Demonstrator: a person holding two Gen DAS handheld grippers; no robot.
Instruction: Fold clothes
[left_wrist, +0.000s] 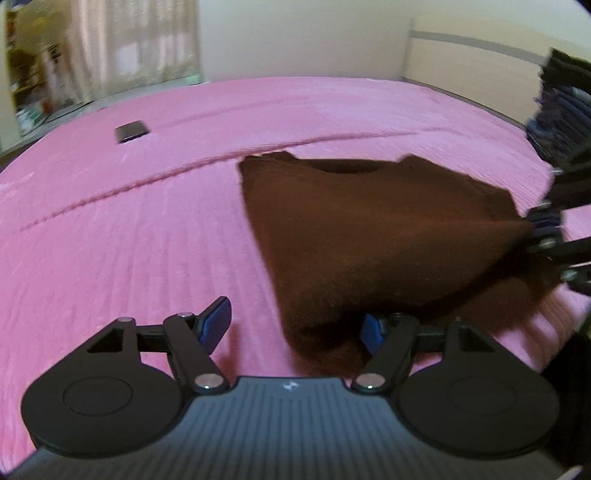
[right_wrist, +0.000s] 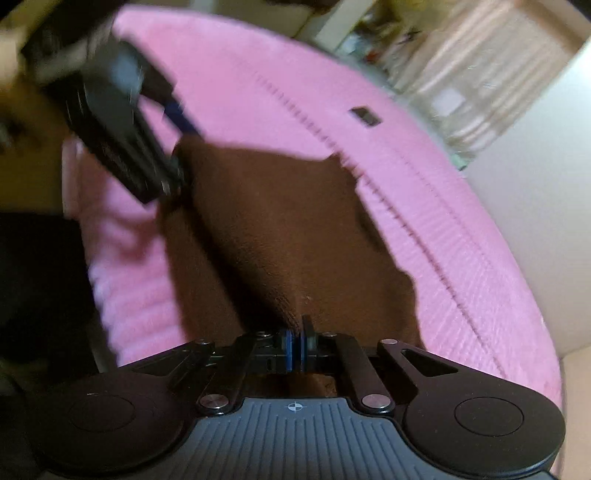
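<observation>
Pink ribbed bedspread (left_wrist: 110, 229). Left gripper (left_wrist: 291, 325): fingers wide, brown knit garment (left_wrist: 369, 236) draped over its right finger. Right gripper (right_wrist: 295, 341): fingers clamped on garment's edge, lifting it. Soft, light, floppy; grasp at hems or corners.

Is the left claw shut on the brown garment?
No, the left claw stands open, its blue pads wide apart beside the brown garment.

Brown garment (left_wrist: 369, 236) half-lifted off bed
</observation>
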